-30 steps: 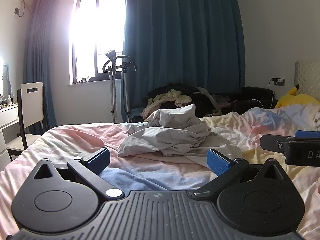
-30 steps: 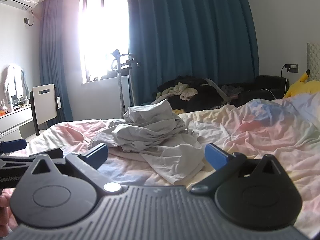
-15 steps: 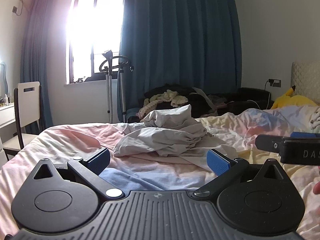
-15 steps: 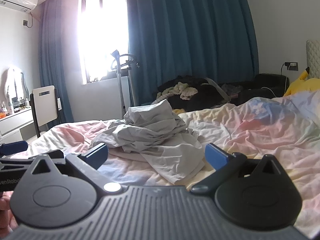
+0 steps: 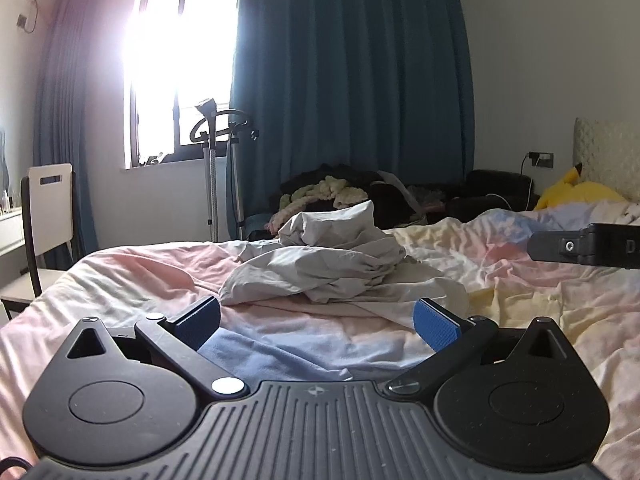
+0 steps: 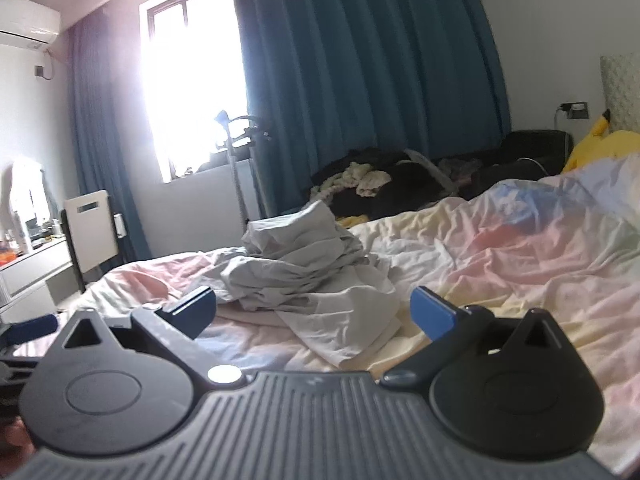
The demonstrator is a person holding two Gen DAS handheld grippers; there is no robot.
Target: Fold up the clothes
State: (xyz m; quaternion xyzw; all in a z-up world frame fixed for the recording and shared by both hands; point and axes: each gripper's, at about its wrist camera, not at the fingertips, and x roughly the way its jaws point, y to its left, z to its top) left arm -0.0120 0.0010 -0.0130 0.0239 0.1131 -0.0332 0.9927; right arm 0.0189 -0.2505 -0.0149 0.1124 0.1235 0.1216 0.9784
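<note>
Crumpled grey garment [image 5: 320,264] in a heap on the bed [image 5: 120,280], ahead of both tools. Left hand-held gripper [image 5: 318,318] spread apart, holding nothing. Right hand-held gripper [image 6: 314,310] likewise apart and empty.

A bed [image 5: 120,280] covered by a rumpled pastel duvet [image 5: 520,292] in pink, yellow and blue patches. A crumpled pale grey garment [image 5: 320,268] lies heaped on it near the middle, one flat part spread toward the near side. A yellow plush toy [image 5: 576,192] rests at the headboard end
</note>
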